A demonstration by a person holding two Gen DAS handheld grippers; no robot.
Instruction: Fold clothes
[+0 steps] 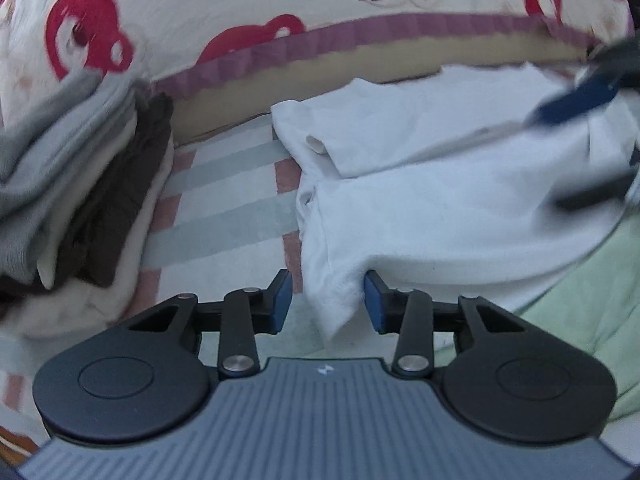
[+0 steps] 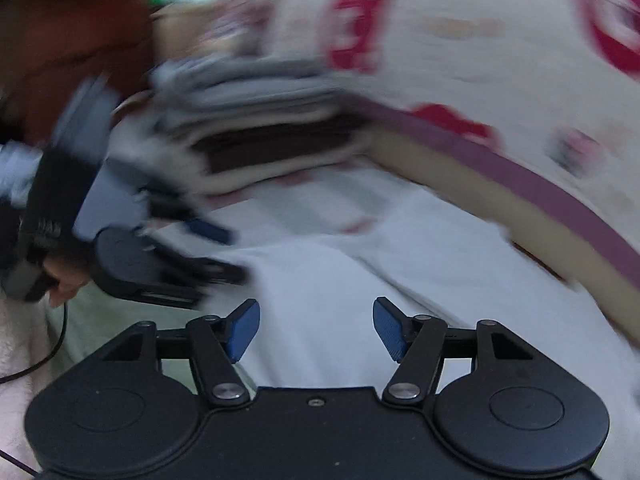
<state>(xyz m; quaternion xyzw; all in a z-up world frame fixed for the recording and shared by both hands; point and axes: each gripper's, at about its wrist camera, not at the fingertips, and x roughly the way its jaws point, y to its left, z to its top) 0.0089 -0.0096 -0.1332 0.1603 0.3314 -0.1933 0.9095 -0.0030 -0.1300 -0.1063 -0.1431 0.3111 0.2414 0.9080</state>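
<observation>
Left claw [image 1: 327, 304] half spread, a corner of the white garment [image 1: 440, 184] hanging between its pads, not pinched. Folded stack [image 1: 80, 200] sits to its left, striped sheet [image 1: 224, 208] bare between; quilt border [image 1: 360, 32] runs beyond. Right claw [image 2: 316, 330] spread wide, empty, above the garment.

The shirt [image 1: 440, 184] is plain white, and it lies on a sheet [image 1: 224, 208] striped in pale grey-green and white with pink squares, beside a light green cloth [image 1: 580, 312]. The stack of clothes [image 1: 80, 200] shows grey, cream and dark brown layers. Behind them the quilt [image 1: 240, 4] is cream with red bear faces and a strawberry, edged by a mauve band over tan, and each black gripper carries blue pads [image 1: 282, 300].
</observation>
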